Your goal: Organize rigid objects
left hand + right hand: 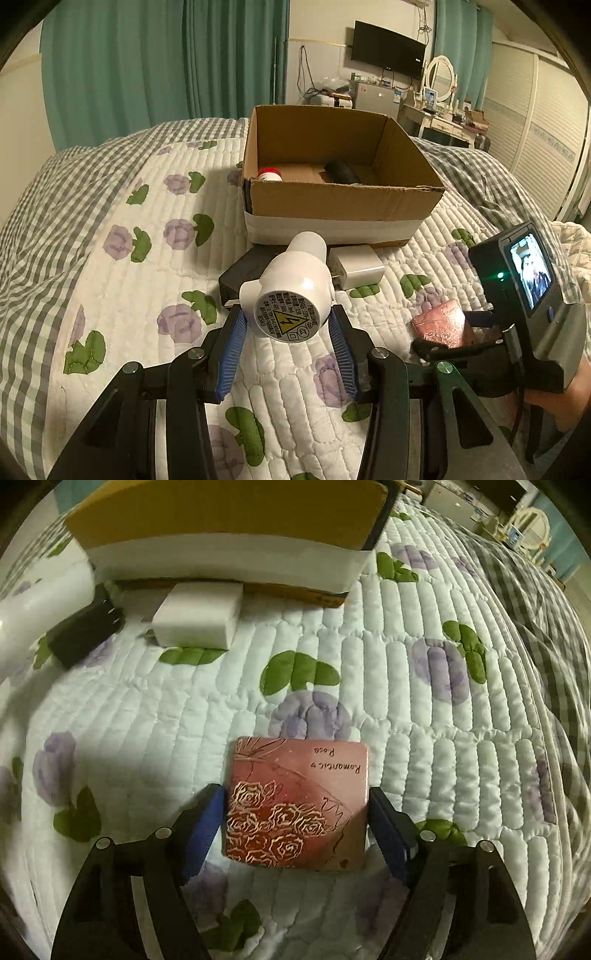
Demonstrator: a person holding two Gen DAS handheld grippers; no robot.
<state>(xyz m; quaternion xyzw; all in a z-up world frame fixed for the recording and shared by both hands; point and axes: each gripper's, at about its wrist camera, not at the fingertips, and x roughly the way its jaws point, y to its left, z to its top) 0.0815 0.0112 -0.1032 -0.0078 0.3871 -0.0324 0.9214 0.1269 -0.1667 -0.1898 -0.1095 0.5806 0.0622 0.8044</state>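
Two grippers work over a quilted bedspread (424,635) stitched in soft ribbed rows with purple flowers and green leaves. An open corrugated cardboard box (343,201), its lower band white, sits on the quilt and serves as landmark; inside it lie a red-capped container (269,174) and a dark cylinder (341,170). Just before the box's near wall rest a white rectangular charger block (356,267) and a flat black slab (243,275), side by side. Open quilt spreads to the box's left and right. The left gripper (290,328) clamps a glossy white plastic device (290,291) with a round labelled end, lifted in front of the box. The right gripper (297,812) closes its blue-padded fingers (205,827) against both side edges of a flat pink tin (299,801) embossed with roses, nearer the camera than the box.
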